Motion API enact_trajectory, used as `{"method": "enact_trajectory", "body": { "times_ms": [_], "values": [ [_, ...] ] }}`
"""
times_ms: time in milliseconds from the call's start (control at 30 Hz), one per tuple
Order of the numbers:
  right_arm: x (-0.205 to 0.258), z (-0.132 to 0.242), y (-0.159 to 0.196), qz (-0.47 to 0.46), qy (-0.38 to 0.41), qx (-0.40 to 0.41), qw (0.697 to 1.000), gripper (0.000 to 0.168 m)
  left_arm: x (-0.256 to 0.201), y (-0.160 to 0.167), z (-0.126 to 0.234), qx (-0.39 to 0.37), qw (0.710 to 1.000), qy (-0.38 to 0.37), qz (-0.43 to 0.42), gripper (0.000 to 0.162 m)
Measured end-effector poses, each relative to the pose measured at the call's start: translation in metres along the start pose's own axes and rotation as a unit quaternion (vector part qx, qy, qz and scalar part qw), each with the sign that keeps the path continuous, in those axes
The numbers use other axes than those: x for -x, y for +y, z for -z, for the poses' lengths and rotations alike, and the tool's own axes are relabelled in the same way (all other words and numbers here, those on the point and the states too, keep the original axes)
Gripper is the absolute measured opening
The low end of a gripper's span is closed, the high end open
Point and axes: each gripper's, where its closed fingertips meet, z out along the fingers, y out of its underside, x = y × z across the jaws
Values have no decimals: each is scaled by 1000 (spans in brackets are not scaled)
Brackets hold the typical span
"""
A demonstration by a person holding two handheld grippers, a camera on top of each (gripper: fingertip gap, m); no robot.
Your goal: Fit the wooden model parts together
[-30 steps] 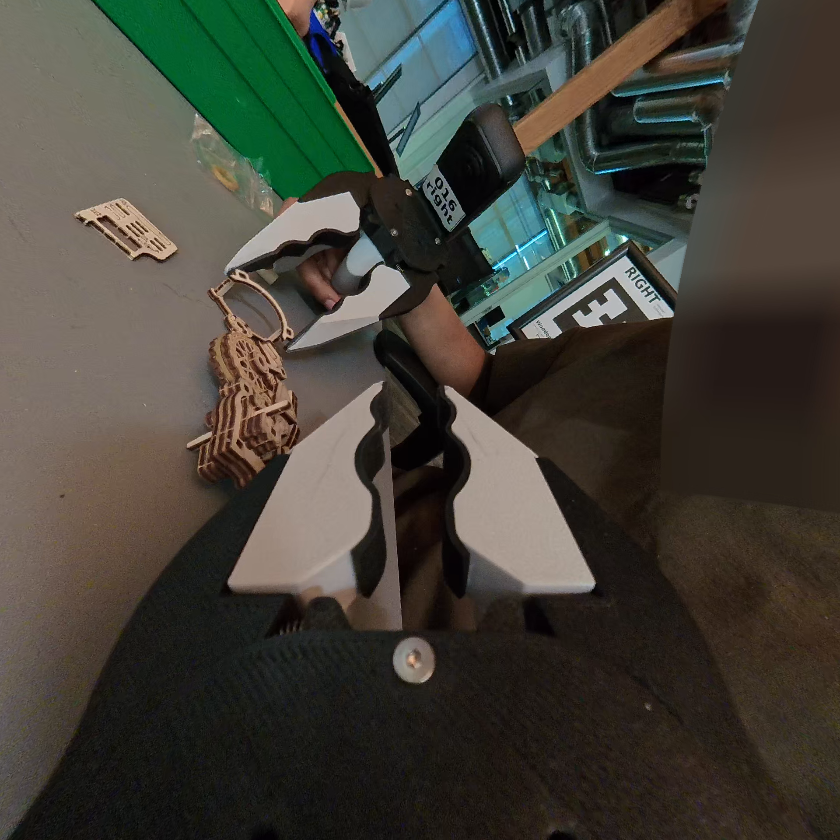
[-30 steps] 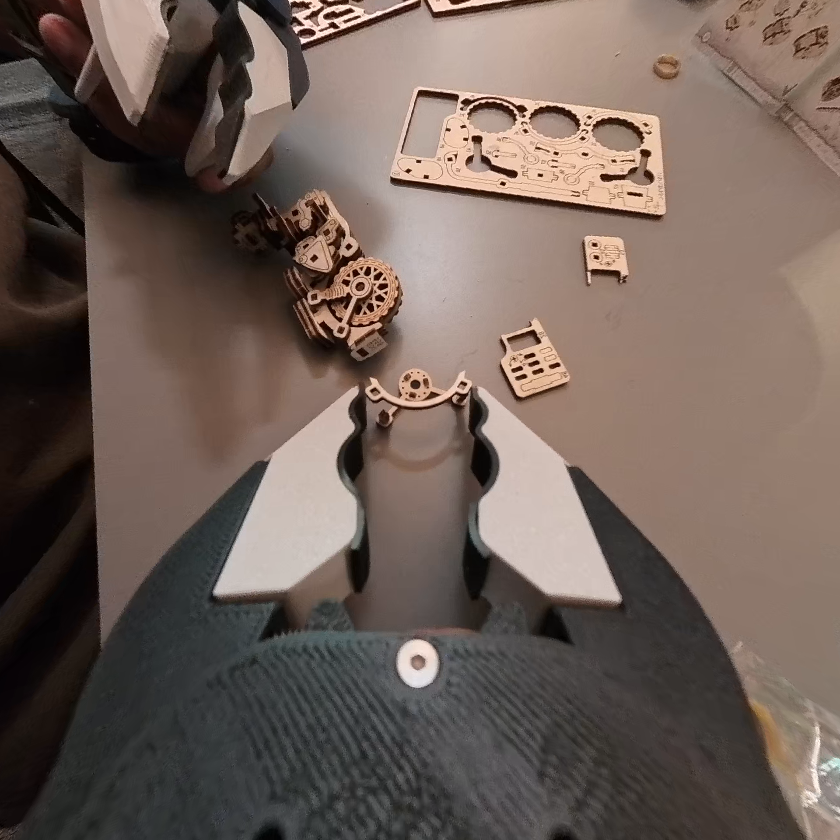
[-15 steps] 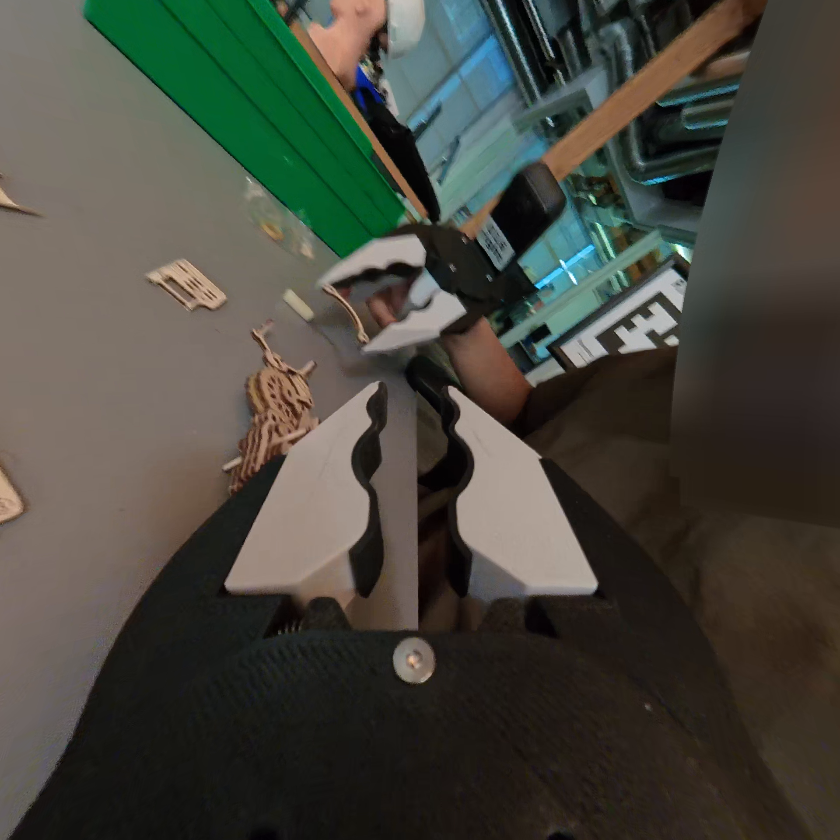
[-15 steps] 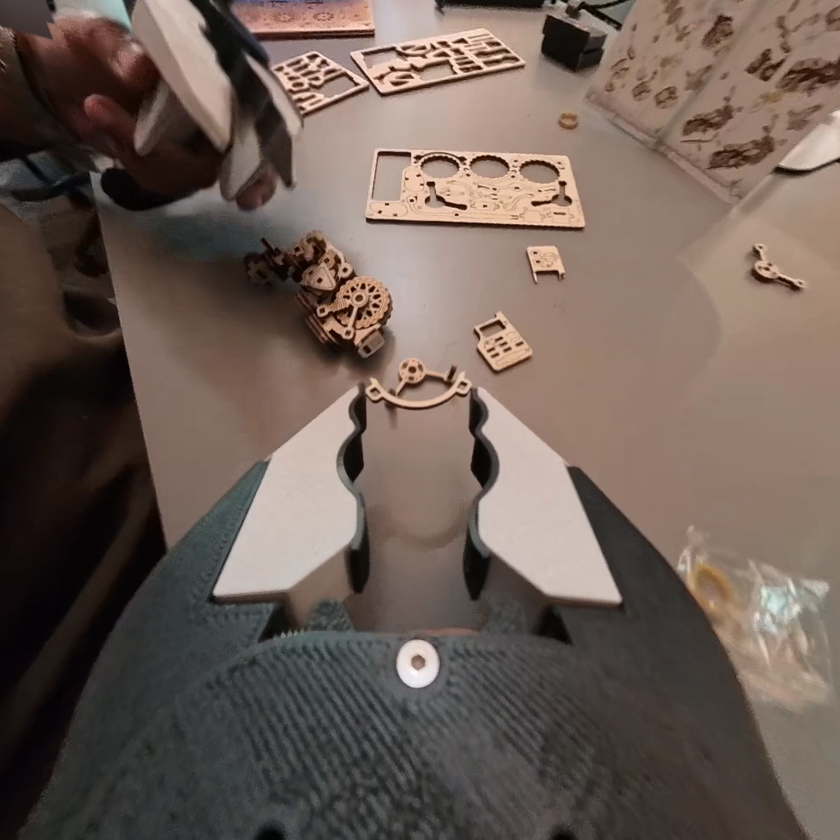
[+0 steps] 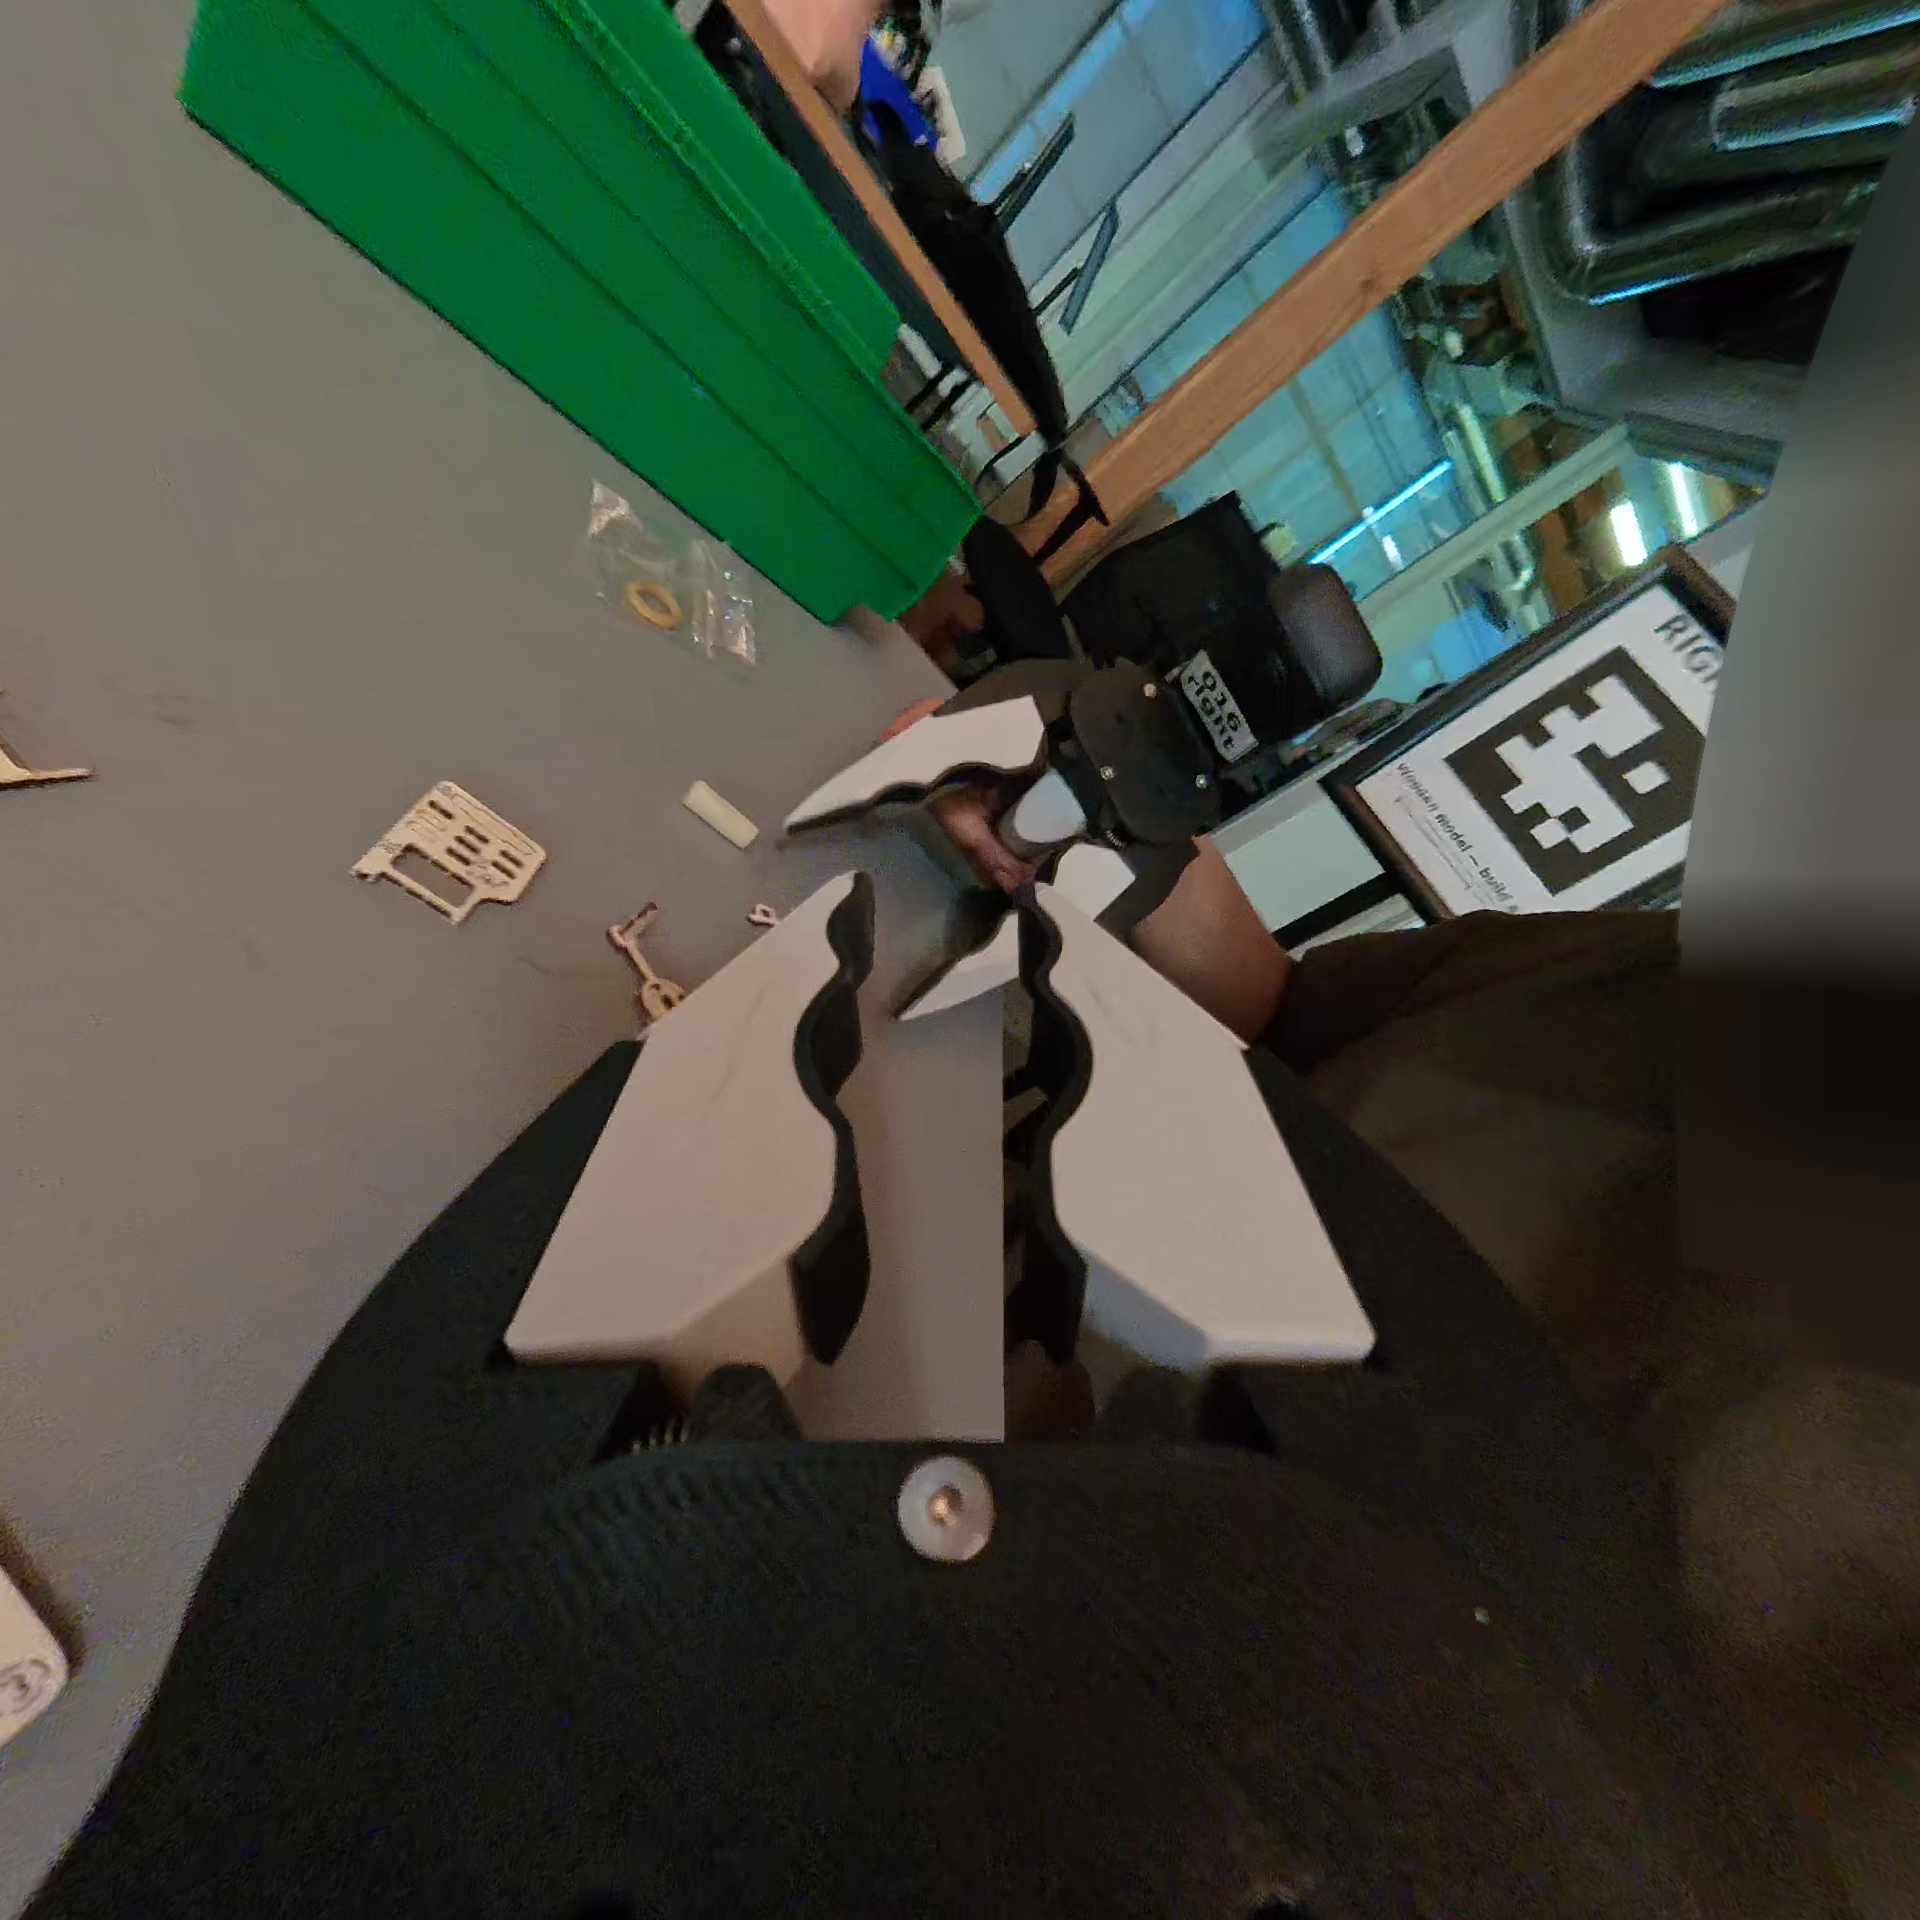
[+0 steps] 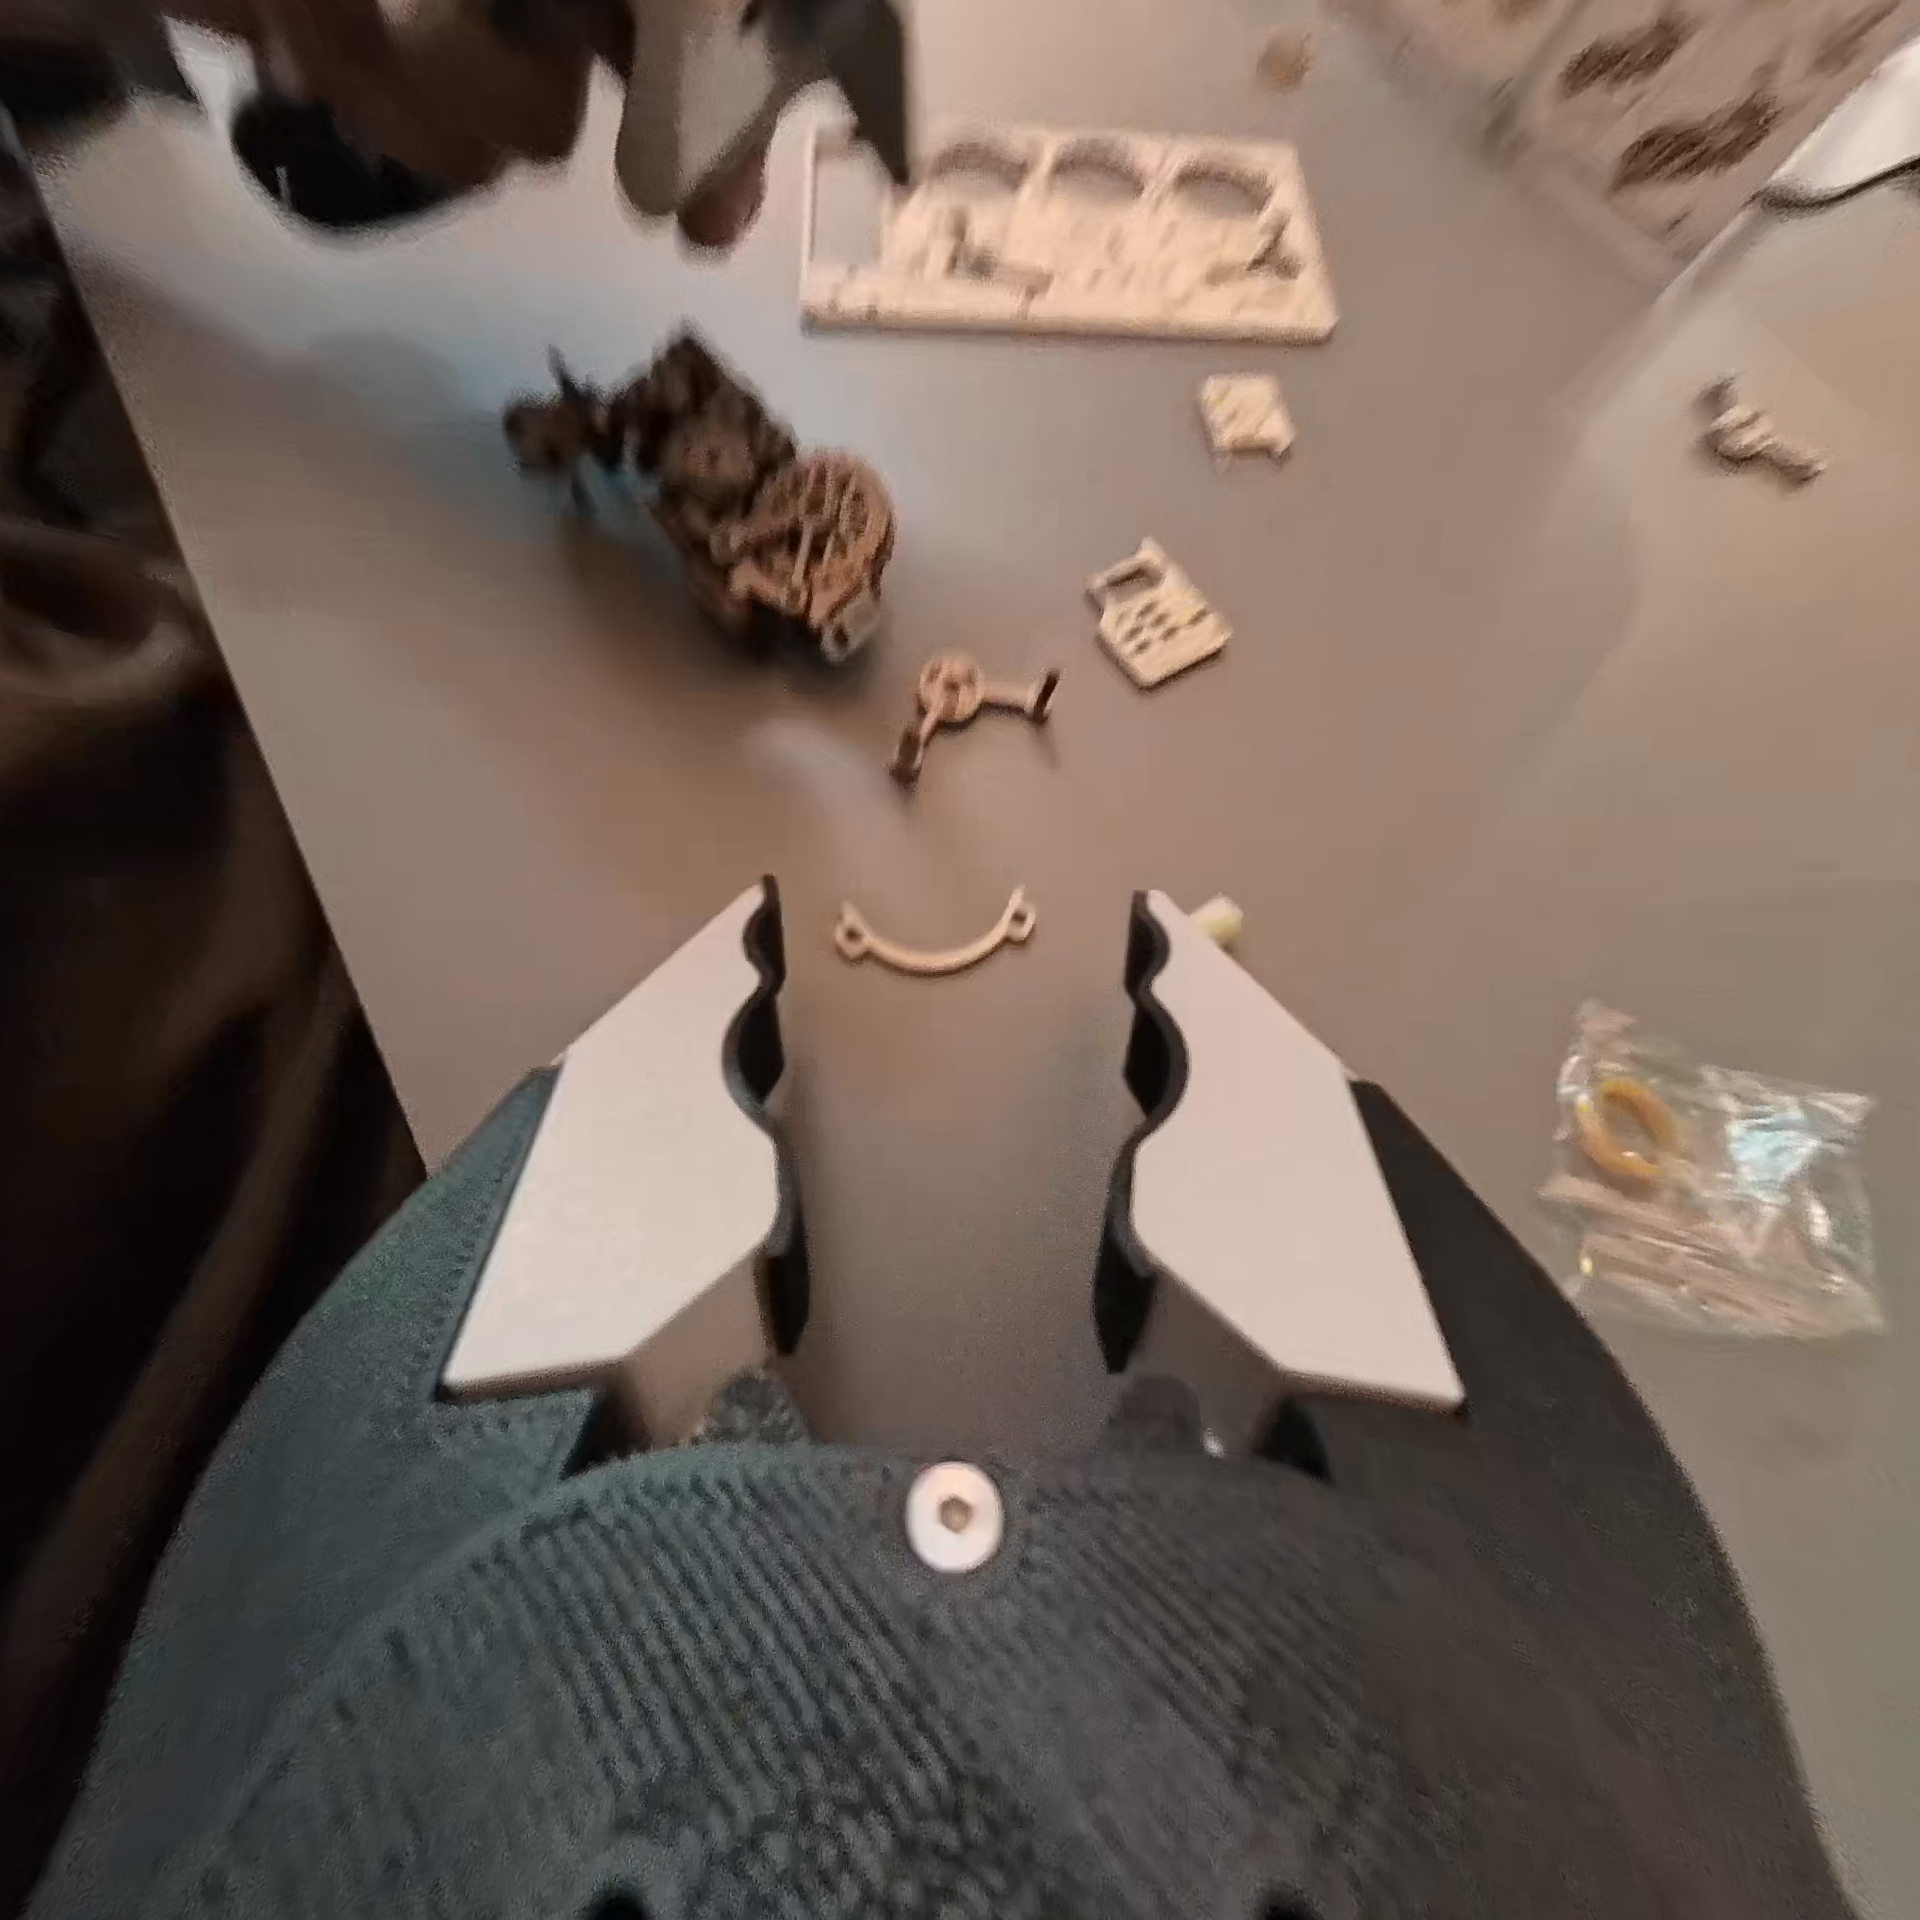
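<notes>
Jaws of the right gripper [image 6: 951, 904] gape wide, empty, angled down over a curved wooden piece [image 6: 933, 943]; left gripper [image 5: 940, 914] part-open, empty.

Dim, warm indoor light leaves the matte grey tabletop [image 6: 1351, 790] softly shadowed, with motion blur smearing everything beyond its near edge and wide-angle bending toward the corners.

On the grey desk [image 6: 1403, 831], a thin curved wooden strip [image 6: 933, 943] lies near the front edge, with a small wooden wheel-and-arm piece [image 6: 966, 707] behind it. The half-built wooden model [image 6: 727, 509] stands farther back toward the left edge, before the flat wooden parts sheet [image 6: 1065, 239]. A clear plastic bag of small parts [image 6: 1714, 1174] lies toward the right.
</notes>
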Motion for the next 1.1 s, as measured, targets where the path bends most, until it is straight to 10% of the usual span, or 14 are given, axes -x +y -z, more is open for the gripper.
{"method": "enact_trajectory", "body": {
  "times_ms": [33,600,1100],
  "values": [
    [-2,3,-12,-15,14,-29,999,61,-5,0,4,-12,1000,15,-2,25],
    [1,-52,-11,-39,124,66,989,8,-15,8,30,-64,996,50,-37,21],
    [33,-15,-90,173,130,-174,961,4,-13,13,21,-56,997,44,9,25]
  ]
}}
